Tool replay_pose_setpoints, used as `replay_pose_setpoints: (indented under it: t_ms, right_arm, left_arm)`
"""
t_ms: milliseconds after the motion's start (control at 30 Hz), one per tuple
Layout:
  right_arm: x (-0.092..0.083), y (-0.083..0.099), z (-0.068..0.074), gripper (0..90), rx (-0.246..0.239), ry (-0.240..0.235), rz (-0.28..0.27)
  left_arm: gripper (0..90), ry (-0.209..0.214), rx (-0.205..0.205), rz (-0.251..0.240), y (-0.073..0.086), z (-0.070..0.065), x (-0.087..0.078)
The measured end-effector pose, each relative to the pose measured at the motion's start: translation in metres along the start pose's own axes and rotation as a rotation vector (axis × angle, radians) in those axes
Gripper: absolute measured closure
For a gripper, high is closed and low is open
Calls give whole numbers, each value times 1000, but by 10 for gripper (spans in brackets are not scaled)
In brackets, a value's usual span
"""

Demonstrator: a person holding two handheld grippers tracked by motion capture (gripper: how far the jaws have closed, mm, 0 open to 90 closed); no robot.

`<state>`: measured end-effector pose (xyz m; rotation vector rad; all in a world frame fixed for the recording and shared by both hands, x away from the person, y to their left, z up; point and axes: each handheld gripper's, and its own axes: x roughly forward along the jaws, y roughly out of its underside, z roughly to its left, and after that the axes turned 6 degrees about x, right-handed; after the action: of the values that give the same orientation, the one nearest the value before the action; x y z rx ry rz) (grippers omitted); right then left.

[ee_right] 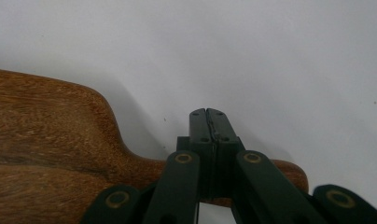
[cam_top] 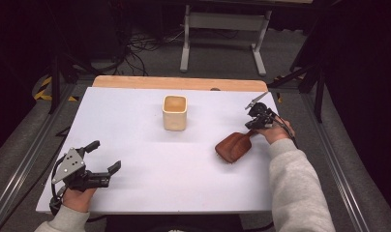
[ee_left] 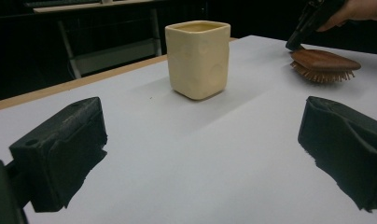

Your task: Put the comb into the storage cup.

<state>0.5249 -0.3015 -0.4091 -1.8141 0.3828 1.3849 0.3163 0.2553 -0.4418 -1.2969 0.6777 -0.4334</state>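
A brown wooden hairbrush lies bristles down on the white table, right of centre. Its handle points toward my right gripper. In the right gripper view the jaws are pressed together, shut, and lie across the brush handle with nothing between the tips. A cream square cup stands upright at the middle back. My left gripper rests near the front left corner, open and empty. It faces the cup, with the hairbrush and the right gripper farther off.
A bare wooden strip runs along the table's far edge. Beyond it stand a white metal frame and loose cables on the floor. Bare tabletop lies between the cup and my left gripper.
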Motion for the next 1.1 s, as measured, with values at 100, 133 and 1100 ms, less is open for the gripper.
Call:
replay_pose_setpoints:
  t_ms: [100, 133, 1100]
  right_arm:
    - [1, 2, 0, 900, -3, -1, 14]
    - [1, 2, -1, 900, -3, -1, 17]
    - [-15, 33, 18, 900, -39, -48, 121]
  left_arm:
    - [21, 0, 1, 1, 0, 0, 0]
    - [21, 0, 1, -1, 0, 0, 0]
    - [20, 8, -1, -3, -1, -1, 5]
